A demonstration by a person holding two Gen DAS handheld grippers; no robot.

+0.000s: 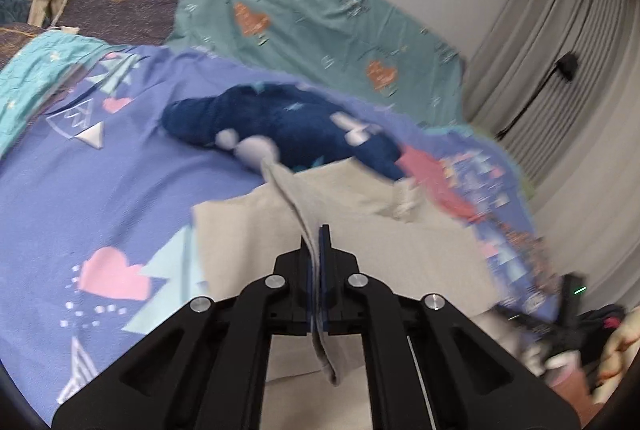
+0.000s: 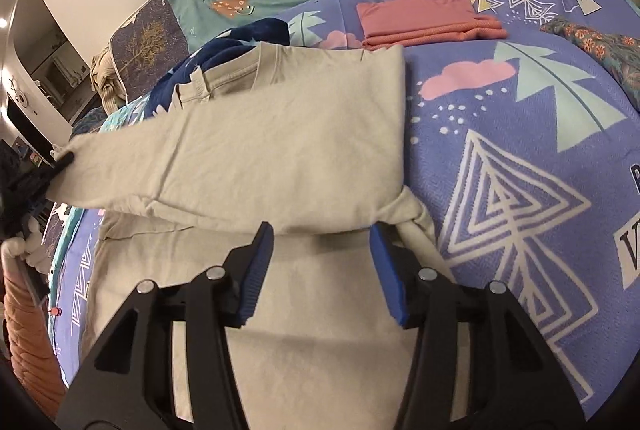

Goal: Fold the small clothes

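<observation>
A beige T-shirt [image 2: 288, 150] lies on the purple patterned bedspread [image 2: 520, 166], its right side folded over the body. My left gripper [image 1: 319, 230] is shut on the shirt's left sleeve [image 1: 292, 198] and holds it lifted off the bed; in the right wrist view that gripper [image 2: 64, 158] shows at the far left, pulling the sleeve out. My right gripper [image 2: 320, 234] stands open just above the shirt's lower folded part, blue pads apart with nothing pinched between them.
A folded pink garment [image 2: 424, 18] lies on the bedspread beyond the shirt. A dark blue plush item [image 1: 288, 126] sits behind the shirt near a teal quilt [image 1: 320, 18]. A floral cloth [image 2: 600, 46] lies at the right. Curtains [image 1: 560, 30] hang at the right.
</observation>
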